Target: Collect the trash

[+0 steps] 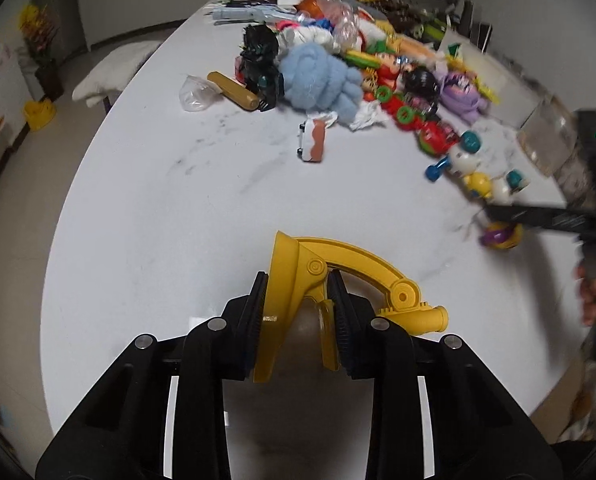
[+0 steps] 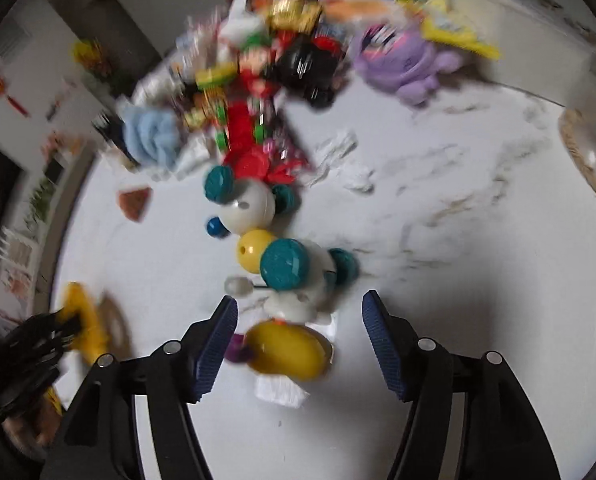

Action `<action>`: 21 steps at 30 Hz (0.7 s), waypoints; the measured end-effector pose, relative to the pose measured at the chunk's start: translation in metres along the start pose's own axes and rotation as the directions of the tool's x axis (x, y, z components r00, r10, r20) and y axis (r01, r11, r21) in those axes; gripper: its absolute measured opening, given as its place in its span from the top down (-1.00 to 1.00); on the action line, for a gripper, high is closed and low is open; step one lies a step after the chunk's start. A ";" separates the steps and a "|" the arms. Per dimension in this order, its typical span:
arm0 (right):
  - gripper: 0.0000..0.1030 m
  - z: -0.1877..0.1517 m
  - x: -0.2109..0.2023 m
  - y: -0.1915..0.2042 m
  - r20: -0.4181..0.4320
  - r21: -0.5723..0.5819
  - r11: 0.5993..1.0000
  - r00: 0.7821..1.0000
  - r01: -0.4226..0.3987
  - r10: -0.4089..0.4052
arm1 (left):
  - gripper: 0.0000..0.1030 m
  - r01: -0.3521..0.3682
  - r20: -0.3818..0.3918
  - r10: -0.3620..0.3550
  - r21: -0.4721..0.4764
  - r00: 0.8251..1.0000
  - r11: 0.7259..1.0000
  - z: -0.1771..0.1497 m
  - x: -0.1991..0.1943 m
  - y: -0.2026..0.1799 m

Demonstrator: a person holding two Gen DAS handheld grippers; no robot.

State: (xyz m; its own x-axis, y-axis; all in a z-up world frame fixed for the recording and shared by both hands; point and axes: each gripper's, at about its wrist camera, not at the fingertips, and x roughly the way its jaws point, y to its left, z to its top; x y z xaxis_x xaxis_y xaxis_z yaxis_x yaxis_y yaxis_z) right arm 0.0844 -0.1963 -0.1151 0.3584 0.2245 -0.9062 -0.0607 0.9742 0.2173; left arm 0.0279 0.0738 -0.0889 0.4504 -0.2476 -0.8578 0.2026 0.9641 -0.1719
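My left gripper (image 1: 298,306) is shut on a yellow plastic toy arm (image 1: 294,260), which it holds low over the white marble table (image 1: 158,208). In the blurred right wrist view my right gripper (image 2: 299,302) stands open. A yellow oval toy (image 2: 286,350) with a purple end lies between its fingers, close to the left pad, and neither pad presses on it. A white wrapper (image 2: 278,392) lies under that toy. Crumpled white paper (image 1: 367,118) lies at the near edge of the toy pile. A clear plastic bag (image 1: 196,92) lies left of the pile.
A heap of toys covers the far table: a blue woolly plush (image 1: 317,80), a purple plush (image 1: 459,94), a small toy car (image 1: 311,140) and a white, yellow and teal ball toy (image 2: 250,204). A clear container (image 1: 545,136) stands at the right. A cushioned bench (image 1: 110,72) is beyond the left edge.
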 end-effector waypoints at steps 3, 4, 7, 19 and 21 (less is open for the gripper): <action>0.46 0.003 0.002 0.010 0.004 -0.059 0.998 1.000 -0.018 0.018 | 0.42 0.032 0.021 -0.032 -0.009 0.999 0.999 -0.008 -0.018 -0.008; 0.46 0.002 -0.002 0.008 0.006 -0.049 0.998 1.000 -0.029 0.029 | 0.42 0.041 0.031 -0.041 0.005 0.999 0.999 -0.012 -0.028 -0.014; 0.46 -0.010 -0.033 0.002 0.053 -0.061 0.994 0.994 -0.095 0.098 | 0.42 0.075 0.057 -0.077 0.029 0.995 0.997 -0.022 -0.050 -0.027; 0.46 -0.107 -0.189 -0.022 0.123 -0.207 0.951 0.958 -0.230 0.258 | 0.42 0.194 0.092 -0.208 0.144 0.974 0.970 -0.058 -0.119 -0.088; 0.46 -0.135 -0.202 -0.027 0.077 -0.217 0.942 0.957 -0.257 0.279 | 0.42 0.202 0.064 -0.216 0.175 0.974 0.964 -0.071 -0.124 -0.097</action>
State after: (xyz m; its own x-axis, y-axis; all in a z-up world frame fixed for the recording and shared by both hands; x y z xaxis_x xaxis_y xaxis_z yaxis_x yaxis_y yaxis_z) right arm -0.1119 -0.2645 0.0129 0.3981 0.4845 -0.7789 -0.3511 0.8649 0.3586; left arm -0.1092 0.0178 -0.0006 0.4507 -0.4556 -0.7676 0.4388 0.8620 -0.2540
